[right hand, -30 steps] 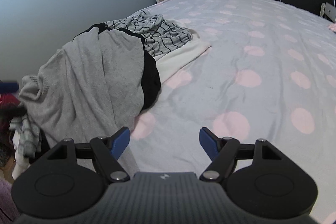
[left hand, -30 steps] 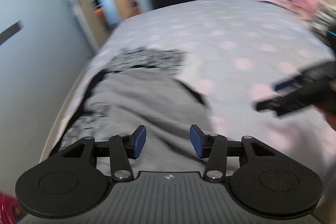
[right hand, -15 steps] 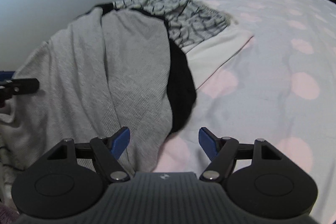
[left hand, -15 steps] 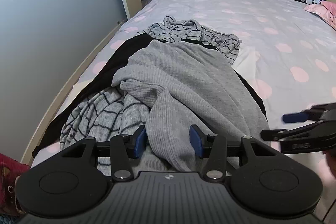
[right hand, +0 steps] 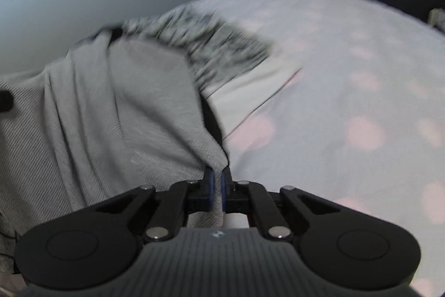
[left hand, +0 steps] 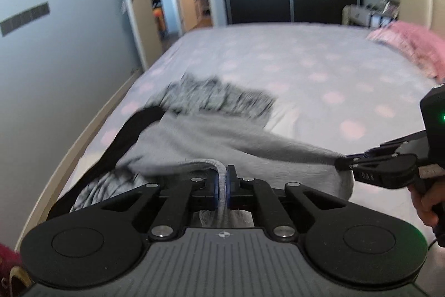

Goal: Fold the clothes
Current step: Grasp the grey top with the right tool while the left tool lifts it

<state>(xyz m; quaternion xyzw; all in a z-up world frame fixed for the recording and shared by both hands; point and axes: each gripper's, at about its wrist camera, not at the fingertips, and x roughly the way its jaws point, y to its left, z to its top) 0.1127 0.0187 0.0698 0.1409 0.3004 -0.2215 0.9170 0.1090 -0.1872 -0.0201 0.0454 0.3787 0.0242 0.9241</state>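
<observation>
Left wrist view looks down a wide bed (left hand: 319, 57) covered in a grey sheet with pale pink dots. At the near corner lies a heap of clothes, and on top of it a grey knitted garment (left hand: 222, 138) is stretched between two hand-held grippers. The left gripper (left hand: 222, 187) has its jaws pressed together on a ribbed edge of that garment, the cloth pinched flat between the blue pads. Off to the right, the right gripper (left hand: 345, 162), held in a person's hand (left hand: 425, 202), grips the garment's other corner, so the fabric runs taut between the two.

Right wrist view shows the same hold from the other side: the right gripper's jaws are nearly shut on a point of grey cloth, with folds fanning away from the pinch. Under the grey garment sit a black garment (right hand: 211, 121), a grey-and-black striped one (right hand: 211, 46) and a cream one (right hand: 250, 91), all blurred by motion.

Holding two separate edges looks meant to lift this one piece clear of the heap and spread it, so it can be laid flat on the open bed for folding. It is not yet folded.
</observation>
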